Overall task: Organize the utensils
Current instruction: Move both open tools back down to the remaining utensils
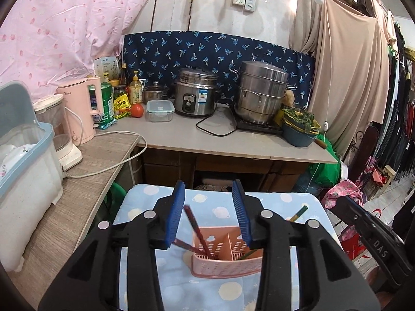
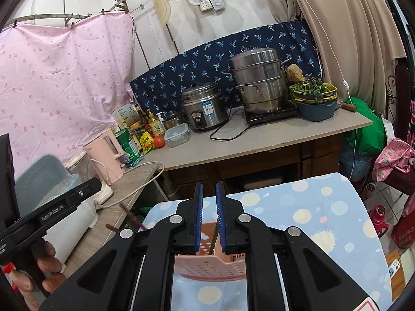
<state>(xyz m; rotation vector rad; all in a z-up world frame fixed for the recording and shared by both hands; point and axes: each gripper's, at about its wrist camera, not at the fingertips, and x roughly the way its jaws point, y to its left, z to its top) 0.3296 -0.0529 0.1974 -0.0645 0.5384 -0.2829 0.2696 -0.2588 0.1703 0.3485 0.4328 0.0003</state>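
pink utensil holder (image 1: 228,256): stands on my dotted blue cloth (image 1: 145,199), just below and ahead of both grippers. dark red chopsticks (image 1: 197,230): leaning in its left compartment, between the parted pads of my left gripper (image 1: 210,215), untouched. green chopstick (image 1: 298,213): in the right compartment, its shaft in the narrow gap of my right gripper (image 2: 209,217); pad contact i cannot tell.

left gripper (image 1: 208,213) tilted down with its jaws spread, right gripper (image 2: 209,217) angled down too, jaws nearly closed, nothing pinched.
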